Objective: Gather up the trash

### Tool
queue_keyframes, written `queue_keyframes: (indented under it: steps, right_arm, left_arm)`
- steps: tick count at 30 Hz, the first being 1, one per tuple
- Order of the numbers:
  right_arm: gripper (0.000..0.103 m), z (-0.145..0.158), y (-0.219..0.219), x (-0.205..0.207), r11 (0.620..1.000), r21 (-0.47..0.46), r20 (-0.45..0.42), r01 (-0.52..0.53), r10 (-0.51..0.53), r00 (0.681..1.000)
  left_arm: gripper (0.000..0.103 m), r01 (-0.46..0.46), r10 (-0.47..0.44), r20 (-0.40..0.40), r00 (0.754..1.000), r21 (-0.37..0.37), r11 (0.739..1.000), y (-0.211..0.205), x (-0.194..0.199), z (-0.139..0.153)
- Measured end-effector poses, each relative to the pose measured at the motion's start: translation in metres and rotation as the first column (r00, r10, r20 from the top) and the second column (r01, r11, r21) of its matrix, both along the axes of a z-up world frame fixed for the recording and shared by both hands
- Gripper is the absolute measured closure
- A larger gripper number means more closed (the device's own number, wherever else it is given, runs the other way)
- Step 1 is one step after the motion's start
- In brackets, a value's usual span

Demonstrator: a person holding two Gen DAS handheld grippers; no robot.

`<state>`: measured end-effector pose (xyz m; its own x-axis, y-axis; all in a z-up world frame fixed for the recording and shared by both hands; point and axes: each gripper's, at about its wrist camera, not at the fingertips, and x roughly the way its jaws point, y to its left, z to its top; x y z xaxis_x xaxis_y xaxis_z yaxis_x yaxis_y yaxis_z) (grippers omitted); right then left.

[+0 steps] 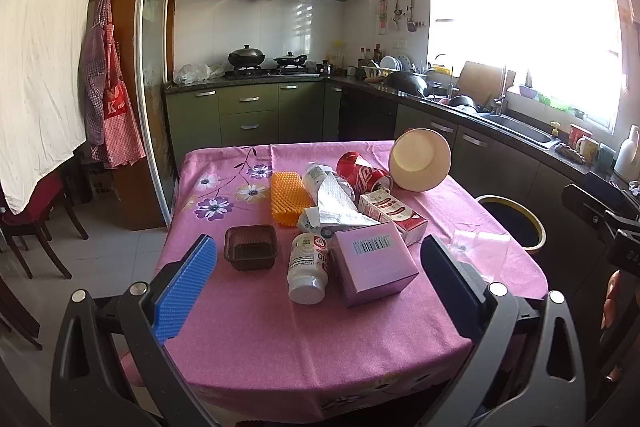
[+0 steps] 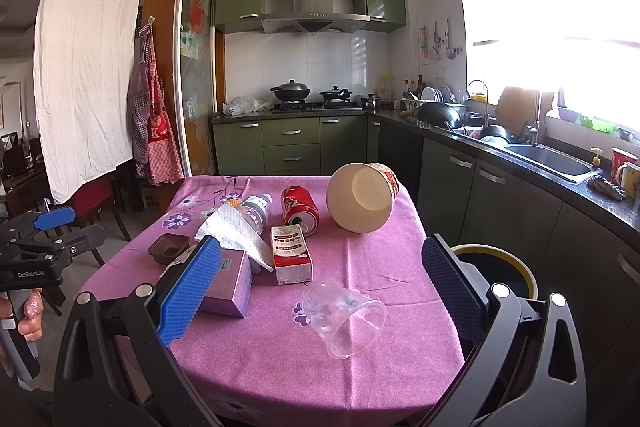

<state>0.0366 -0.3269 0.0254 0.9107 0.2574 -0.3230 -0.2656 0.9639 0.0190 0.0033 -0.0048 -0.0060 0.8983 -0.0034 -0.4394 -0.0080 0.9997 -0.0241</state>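
Note:
Trash lies on a pink tablecloth [image 1: 280,347]: a white pill bottle [image 1: 308,269], a purple box [image 1: 370,263], a red-and-white carton [image 1: 394,213], a red cola can [image 1: 360,173], a crumpled tissue [image 1: 336,203], a paper bowl [image 1: 420,159] on its side, a brown tray [image 1: 251,246] and an orange spiky pad [image 1: 289,198]. A clear plastic cup [image 2: 344,319] lies near the front edge. My left gripper [image 1: 316,291] is open, above the near table. My right gripper [image 2: 320,291] is open, over the clear cup. A dark bin with a yellow rim [image 2: 496,273] stands right of the table.
Green kitchen cabinets and a hob with pans [image 1: 264,61] lie behind. A counter with a sink [image 2: 548,159] and dishes runs along the right. Chairs [image 1: 36,219] stand at the left. An apron [image 1: 112,99] hangs by a sliding door.

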Motion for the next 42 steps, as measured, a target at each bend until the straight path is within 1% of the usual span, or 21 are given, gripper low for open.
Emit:
queue_keyframes:
  steps: [11, 13, 42]
  right_arm:
    - [0.004, 0.0012, 0.0021, -0.0003, 1.000, 0.000, -0.002, 0.002, -0.002, 1.000]
    - [0.004, -0.0029, 0.0042, -0.0009, 1.000, 0.001, -0.002, 0.002, -0.002, 1.000]
    - [0.004, -0.0073, 0.0039, 0.0023, 1.000, 0.005, -0.009, 0.001, -0.001, 1.000]
  left_arm:
    - [0.006, 0.005, -0.005, -0.003, 1.000, 0.001, 1.000, 0.0007, 0.0006, 0.0014]
    - [0.006, 0.007, -0.007, -0.004, 1.000, 0.001, 1.000, 0.0006, 0.0006, 0.0013]
    - [0.006, 0.023, -0.023, -0.008, 1.000, 0.002, 1.000, 0.0005, -0.0007, 0.0021]
